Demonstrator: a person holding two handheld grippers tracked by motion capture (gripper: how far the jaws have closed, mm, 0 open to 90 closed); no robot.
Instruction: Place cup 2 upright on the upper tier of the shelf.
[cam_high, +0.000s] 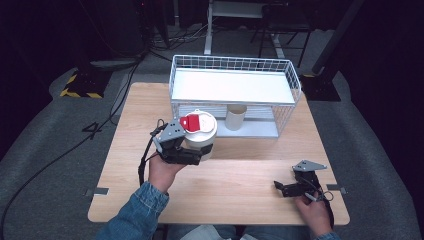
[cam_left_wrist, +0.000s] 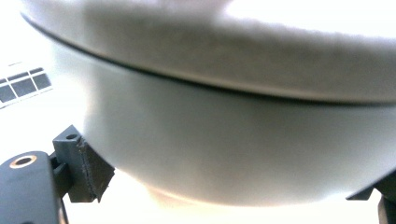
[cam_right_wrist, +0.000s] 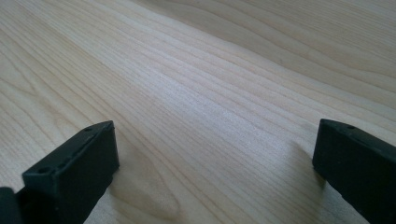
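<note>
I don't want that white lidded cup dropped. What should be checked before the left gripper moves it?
1. Left gripper shut on the white cup with the red-tabbed lid: ok.
2. Cup upright: ok.
3. Lid sealed: cannot tell.
4. Right gripper open, holding nothing, on the wooden table: ok.
5. White wire basket shelf behind the cup, a paper cup under it: mind clearance.

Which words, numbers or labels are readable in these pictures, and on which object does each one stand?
"4": a dark mark shaped like this digit on the grey floor, left of the table; it may be only tape.
Red label on the lid of the white cup held in the left gripper: too small and blurred to read.
The white wire basket and the paper cup inside it carry no readable text.
</note>
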